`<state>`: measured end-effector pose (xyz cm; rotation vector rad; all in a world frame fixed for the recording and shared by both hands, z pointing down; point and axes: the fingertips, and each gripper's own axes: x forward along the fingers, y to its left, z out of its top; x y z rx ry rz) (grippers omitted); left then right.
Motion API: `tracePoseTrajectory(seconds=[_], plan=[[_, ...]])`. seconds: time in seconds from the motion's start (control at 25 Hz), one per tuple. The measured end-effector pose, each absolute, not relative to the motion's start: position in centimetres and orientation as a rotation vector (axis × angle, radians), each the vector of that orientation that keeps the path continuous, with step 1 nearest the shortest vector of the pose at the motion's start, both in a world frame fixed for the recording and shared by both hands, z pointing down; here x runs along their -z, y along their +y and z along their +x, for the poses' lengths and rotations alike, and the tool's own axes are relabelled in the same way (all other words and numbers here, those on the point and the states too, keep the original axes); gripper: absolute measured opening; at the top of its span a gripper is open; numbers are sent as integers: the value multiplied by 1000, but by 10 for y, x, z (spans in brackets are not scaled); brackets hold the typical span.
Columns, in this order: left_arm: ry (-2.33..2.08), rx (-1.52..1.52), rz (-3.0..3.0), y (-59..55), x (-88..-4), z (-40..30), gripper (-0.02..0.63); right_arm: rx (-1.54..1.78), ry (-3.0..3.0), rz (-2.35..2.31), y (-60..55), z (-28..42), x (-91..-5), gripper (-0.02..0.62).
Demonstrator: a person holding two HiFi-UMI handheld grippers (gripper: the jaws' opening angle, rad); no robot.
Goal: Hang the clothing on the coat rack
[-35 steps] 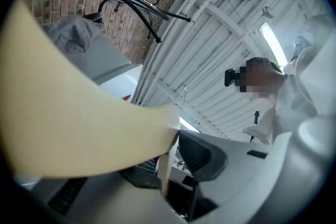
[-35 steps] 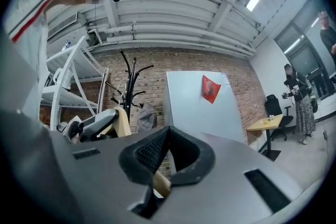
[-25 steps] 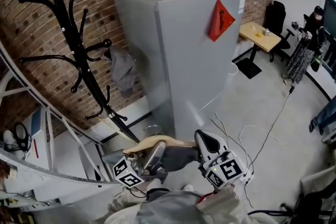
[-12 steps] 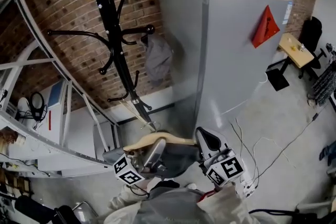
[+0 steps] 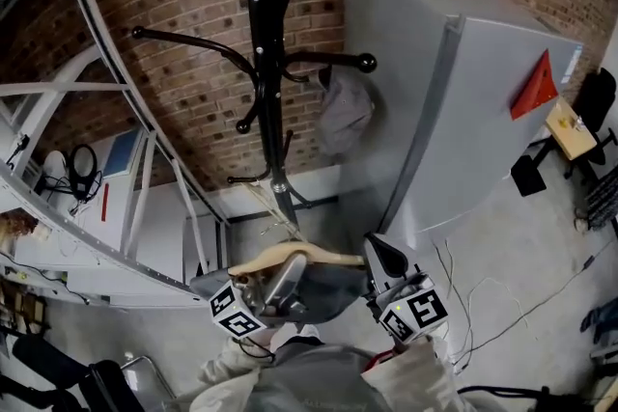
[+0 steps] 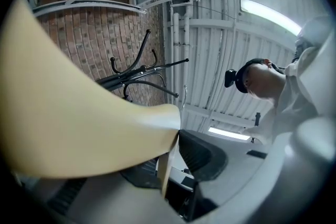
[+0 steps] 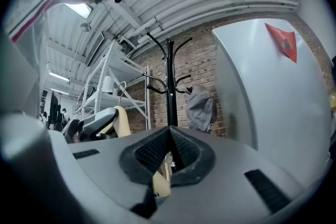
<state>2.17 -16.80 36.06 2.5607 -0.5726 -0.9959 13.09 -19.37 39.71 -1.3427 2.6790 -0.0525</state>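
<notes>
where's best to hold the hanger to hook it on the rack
Hold the hanger by its arms, from the person's side: left gripper on one arm, right gripper on the other, as now. The arms are broad and flat, and this leaves the hook free for the rack.

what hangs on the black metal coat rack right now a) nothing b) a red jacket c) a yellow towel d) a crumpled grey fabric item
D: a crumpled grey fabric item hangs from a hook of the black metal coat rack in the head view.
</notes>
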Motion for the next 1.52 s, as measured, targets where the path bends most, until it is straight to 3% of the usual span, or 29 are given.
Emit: tracePoseTrajectory(seconds=[0.64, 1.52], plan=[[-541, 1019, 2590, -215, -348, -38, 106, -10, 2648, -1394, -240, 71, -385, 21], [-538, 1048, 2626, -253, -324, -37, 106, -94, 2650, -1378, -278, 72, -362, 22]])
